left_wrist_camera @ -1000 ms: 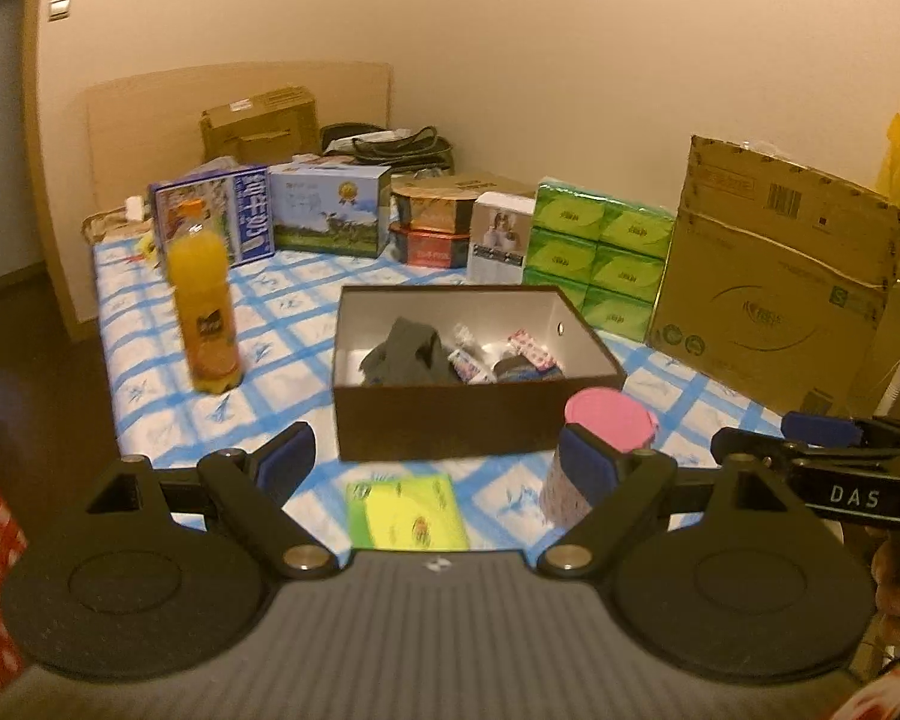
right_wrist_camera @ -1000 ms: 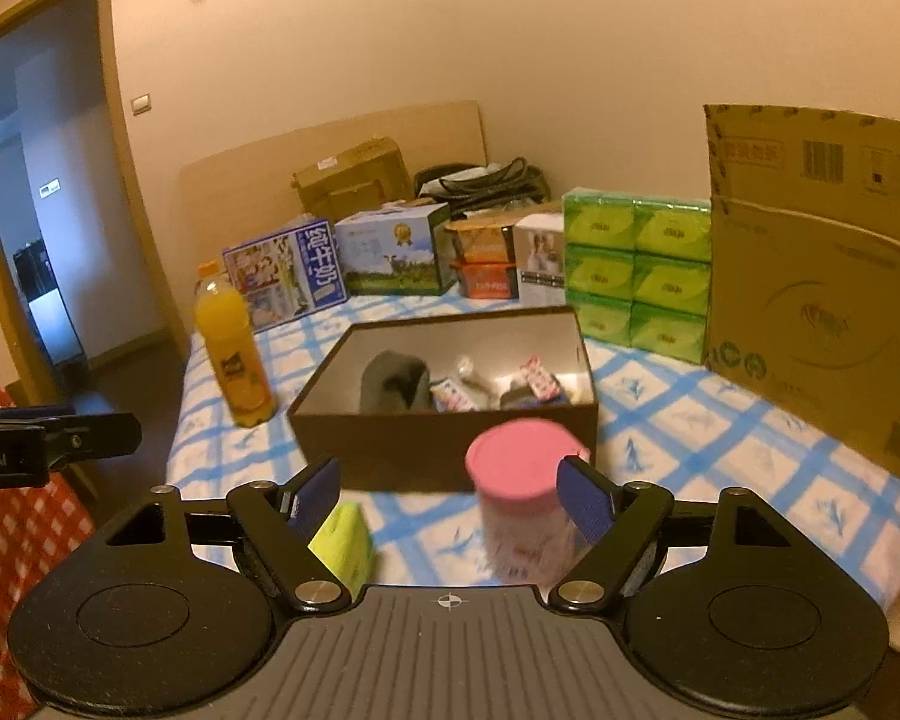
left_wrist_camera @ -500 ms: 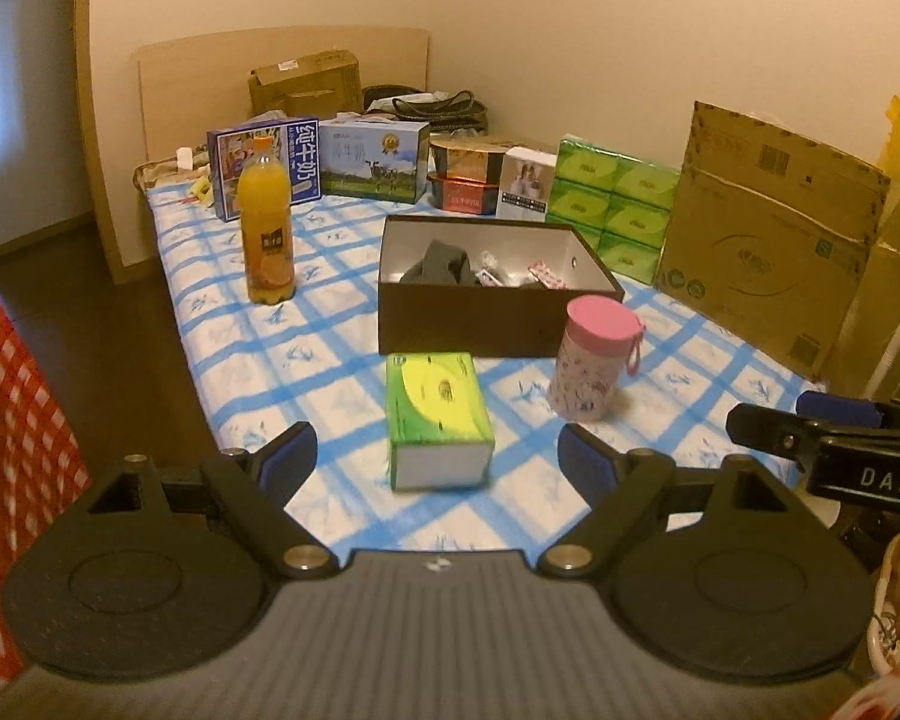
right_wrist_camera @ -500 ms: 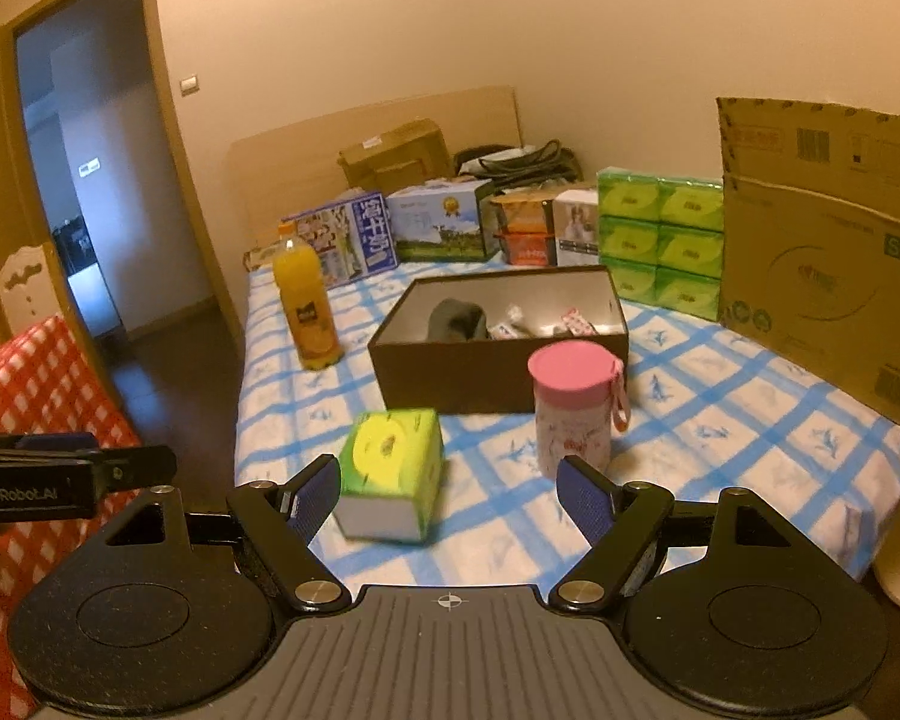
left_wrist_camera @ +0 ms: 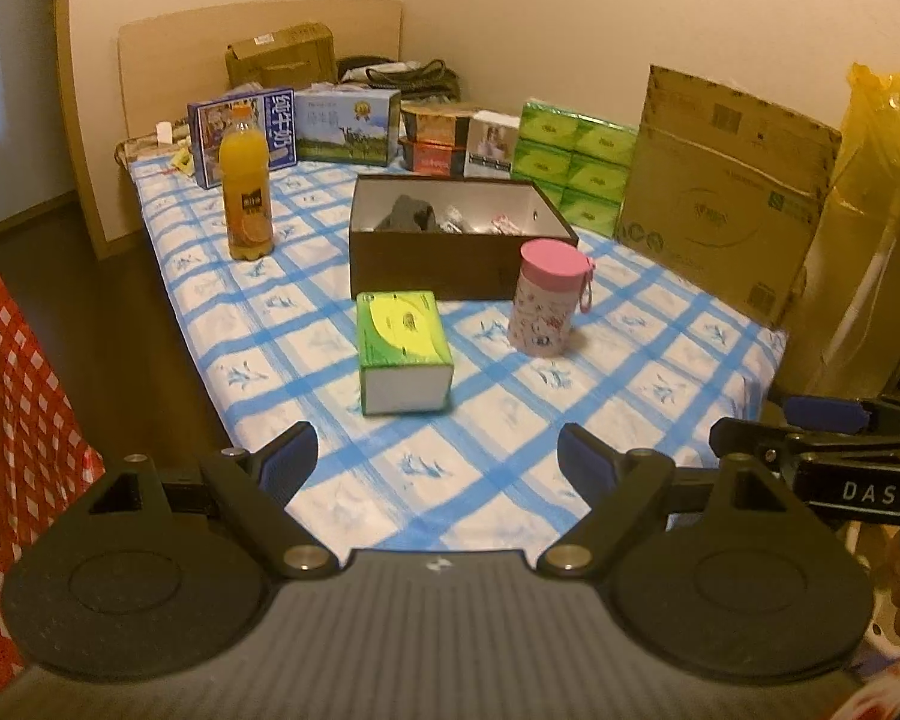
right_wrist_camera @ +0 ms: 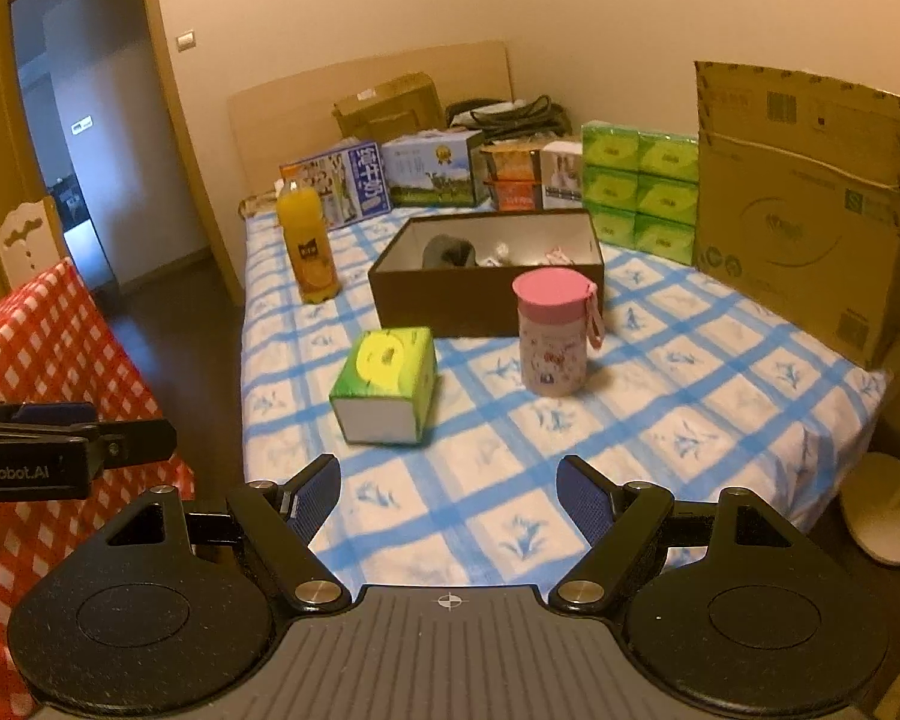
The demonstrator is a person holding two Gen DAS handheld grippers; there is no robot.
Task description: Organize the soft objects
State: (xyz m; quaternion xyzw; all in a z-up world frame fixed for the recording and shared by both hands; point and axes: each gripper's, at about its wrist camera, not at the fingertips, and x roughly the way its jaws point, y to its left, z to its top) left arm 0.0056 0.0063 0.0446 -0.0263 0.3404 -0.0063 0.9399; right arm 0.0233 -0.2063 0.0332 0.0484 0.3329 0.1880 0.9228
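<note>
Both grippers hang over the near end of the bed, nothing held. Left gripper: jaws wide apart, ribbed blue pads bare, only bedsheet between them. Right gripper: same, jaws spread wide, empty. Each shows in the other's view as a black bar with a blue pad at the frame edge.

Bed surface: white sheet with a blue grid and small blue sprig prints, soft and slightly wrinkled.

Task items:
- Green tissue pack, soft plastic-wrapped block, yellow oval on top, white end face toward the cameras. Lies flat on the sheet, just in front of the box, left of the cup, well apart from both grippers.
- Brown cardboard box, rectangular, open top, pale inside. Holds a crumpled dark grey cloth at the left and small wrapped packets at the right; too small to identify.

Other things:
- Cup, cylindrical, printed white body, smooth pink lid with a pink loop strap. Upright, just in front of the box's right corner.
- Orange juice bottle, clear plastic, upright, left of the box.
- Stack of green tissue packs behind the box, glossy wrap.
- Large corrugated carton leaning at the right.
- Printed cartons in a row along the far end.
- Red-and-white checked cloth off the left edge of the bed.
</note>
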